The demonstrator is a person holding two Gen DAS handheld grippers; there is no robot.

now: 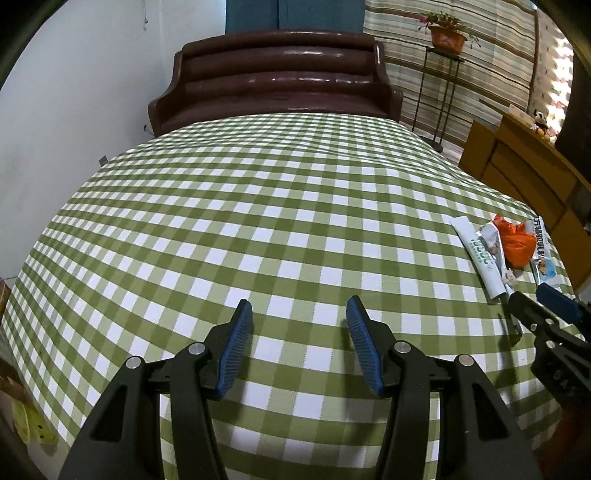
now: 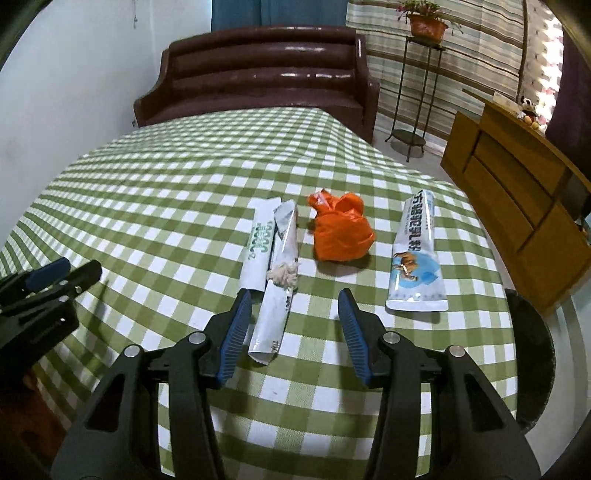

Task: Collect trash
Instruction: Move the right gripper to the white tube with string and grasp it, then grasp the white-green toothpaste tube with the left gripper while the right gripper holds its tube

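From the left wrist camera, the left gripper (image 1: 299, 314) fills the lower centre of the frame, its blue-padded jaws standing well apart over the green-and-white checked tablecloth (image 1: 229, 221) with nothing between them. The trash lies at the right edge: a white sachet with green print (image 1: 476, 254), a torn silver wrapper (image 1: 493, 240) beside it, a crumpled orange bag (image 1: 517, 243), and a blue-and-white pouch (image 1: 545, 258) at the far right. The right gripper (image 1: 535, 299) enters from the lower right, its tips near the sachet's near end. A dark brown sofa (image 1: 277, 81) stands at the top centre, and a potted plant (image 1: 447, 35) on a stand at the upper right. From the right wrist camera, the right gripper (image 2: 293, 306) sits in the lower centre, jaws parted and gripping nothing; the near end of the torn silver wrapper (image 2: 275, 314) lies on the cloth between them, close to the left pad. The white sachet with green print (image 2: 260, 243) lies just left of it, the crumpled orange bag (image 2: 341, 232) is in the middle of the frame, and the blue-and-white pouch (image 2: 415, 258) to the right. The left gripper (image 2: 66, 273) shows at the left edge. A wooden cabinet (image 2: 517, 206) stands at the right.
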